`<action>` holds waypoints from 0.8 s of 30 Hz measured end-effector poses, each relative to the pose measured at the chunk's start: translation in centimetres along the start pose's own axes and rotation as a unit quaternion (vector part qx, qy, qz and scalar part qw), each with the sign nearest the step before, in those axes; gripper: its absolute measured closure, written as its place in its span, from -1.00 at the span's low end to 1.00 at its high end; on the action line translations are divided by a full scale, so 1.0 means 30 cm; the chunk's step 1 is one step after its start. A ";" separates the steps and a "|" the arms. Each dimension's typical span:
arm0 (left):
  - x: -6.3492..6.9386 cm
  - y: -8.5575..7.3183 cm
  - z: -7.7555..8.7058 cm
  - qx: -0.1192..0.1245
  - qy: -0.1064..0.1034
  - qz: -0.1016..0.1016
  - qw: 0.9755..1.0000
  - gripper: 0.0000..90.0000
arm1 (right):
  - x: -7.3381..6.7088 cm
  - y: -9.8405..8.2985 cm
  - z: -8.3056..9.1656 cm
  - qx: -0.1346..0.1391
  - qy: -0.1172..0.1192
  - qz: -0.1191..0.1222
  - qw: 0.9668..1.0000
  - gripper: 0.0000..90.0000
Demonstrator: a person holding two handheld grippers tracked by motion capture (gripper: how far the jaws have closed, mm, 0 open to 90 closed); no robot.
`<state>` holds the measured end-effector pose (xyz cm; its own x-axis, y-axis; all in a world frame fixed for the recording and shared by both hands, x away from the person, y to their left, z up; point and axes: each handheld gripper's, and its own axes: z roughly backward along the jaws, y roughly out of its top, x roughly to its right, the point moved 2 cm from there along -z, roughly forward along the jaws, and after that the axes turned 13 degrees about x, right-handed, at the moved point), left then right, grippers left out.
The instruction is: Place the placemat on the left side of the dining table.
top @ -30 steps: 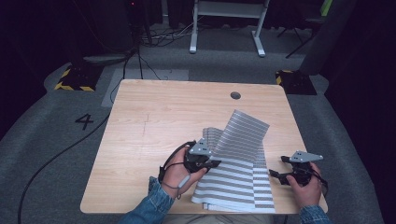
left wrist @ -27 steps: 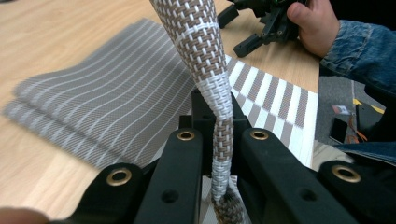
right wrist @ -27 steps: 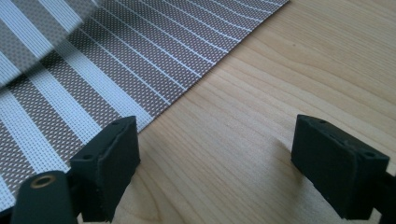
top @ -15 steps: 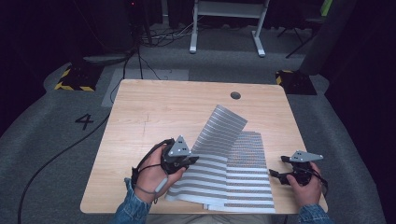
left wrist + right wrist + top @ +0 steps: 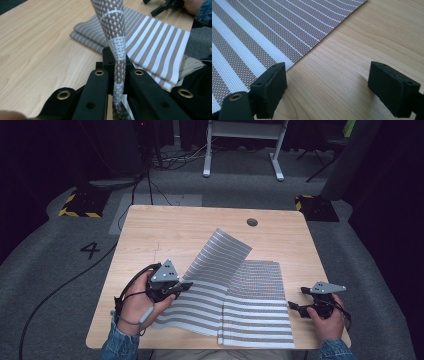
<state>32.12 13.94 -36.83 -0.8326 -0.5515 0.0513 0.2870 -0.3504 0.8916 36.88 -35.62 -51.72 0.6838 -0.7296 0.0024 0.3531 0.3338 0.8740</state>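
The left tool [image 5: 176,287] is clamped on the near-left edge of the striped woven mat [image 5: 215,270], with the fabric pinched between its black jaws and rising from them in a narrow fold, as the left gripper view shows [image 5: 117,62]. This mat lies spread on the counter [image 5: 165,227], one part lifted and curling up toward the counter's round cable hole [image 5: 252,222], and it overlaps a second striped mat [image 5: 257,315] lying flat just to its right. The right tool [image 5: 299,301] rests on the counter just beside the second mat's right edge [image 5: 249,37], its jaws spread wide with only bare wood between them.
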 end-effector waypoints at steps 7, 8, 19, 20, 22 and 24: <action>-0.057 -0.038 0.034 -0.006 0.008 0.013 1.000 0.97 | 0.000 0.000 0.000 0.000 0.000 0.000 1.000 -0.65; -0.064 -0.044 0.036 -0.006 0.005 0.016 1.000 0.97 | 0.000 0.000 0.000 0.000 0.000 0.000 1.000 -0.65; -0.165 -0.126 0.041 -0.025 -0.002 0.053 0.998 0.96 | 0.000 0.000 0.000 0.000 0.000 0.000 1.000 -0.65; -0.175 -0.139 0.038 -0.029 0.001 0.060 0.998 0.96 | 0.000 0.000 0.000 0.000 0.000 0.000 1.000 -0.65; -0.202 -0.163 0.031 -0.032 0.010 0.070 0.997 0.93 | 0.000 0.000 0.000 0.000 0.000 0.000 1.000 -0.65; -0.241 -0.184 0.027 -0.006 0.052 0.088 0.995 0.27 | 0.000 0.000 0.000 0.000 0.000 0.000 1.000 -0.65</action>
<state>36.18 20.47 -41.78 -0.7155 -0.6803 0.1586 0.4304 -0.2505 0.8672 36.89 -35.62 -51.71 0.6839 -0.7295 0.0028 0.3531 0.3343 0.8738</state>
